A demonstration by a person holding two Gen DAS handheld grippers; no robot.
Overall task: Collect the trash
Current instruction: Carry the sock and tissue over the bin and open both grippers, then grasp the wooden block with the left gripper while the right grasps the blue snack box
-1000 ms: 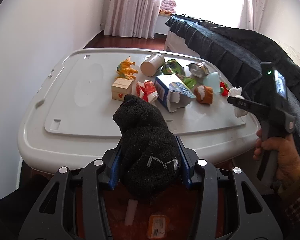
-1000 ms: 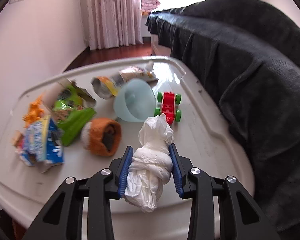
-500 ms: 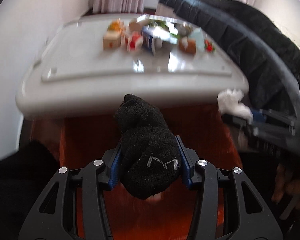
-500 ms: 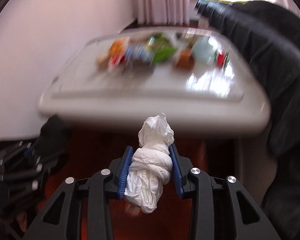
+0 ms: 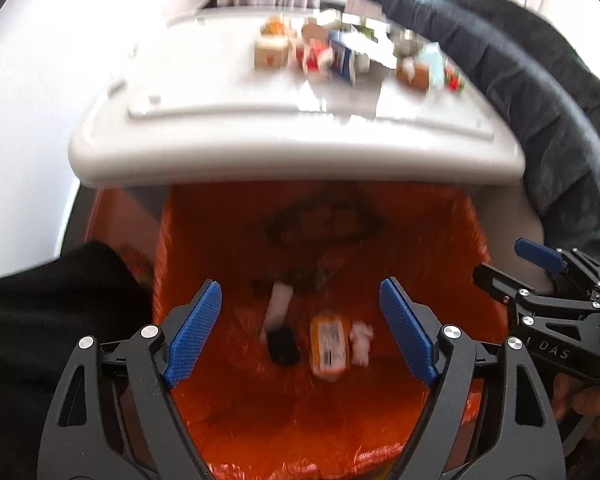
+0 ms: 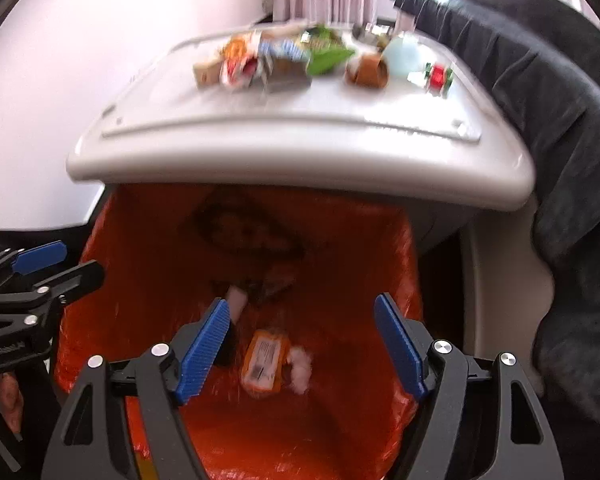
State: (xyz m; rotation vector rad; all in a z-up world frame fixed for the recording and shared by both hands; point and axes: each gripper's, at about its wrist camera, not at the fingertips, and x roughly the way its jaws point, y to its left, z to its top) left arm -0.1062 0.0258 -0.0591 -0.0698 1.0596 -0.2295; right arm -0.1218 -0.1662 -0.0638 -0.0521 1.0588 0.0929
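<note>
Both grippers hang over an orange-lined trash bin (image 5: 204, 248) that also shows in the right wrist view (image 6: 380, 248). My left gripper (image 5: 300, 332) is open and empty. My right gripper (image 6: 302, 346) is open and empty. In the bin lie a black sock (image 5: 283, 345), a white crumpled tissue (image 5: 361, 342) and an orange packet (image 5: 328, 342). The tissue (image 6: 300, 368) and packet (image 6: 265, 364) show in the right wrist view too. The right gripper is seen from the left wrist view (image 5: 548, 276), and the left from the right wrist view (image 6: 32, 264).
A white table (image 5: 284, 152) stands just behind the bin, with several toys and wrappers on its far part (image 5: 340, 56). A dark blanket-covered sofa (image 5: 540, 92) runs along the right. A white wall is on the left.
Both grippers moved from the table down over the bin and opened. The black sock and the white tissue dropped into the bin.
</note>
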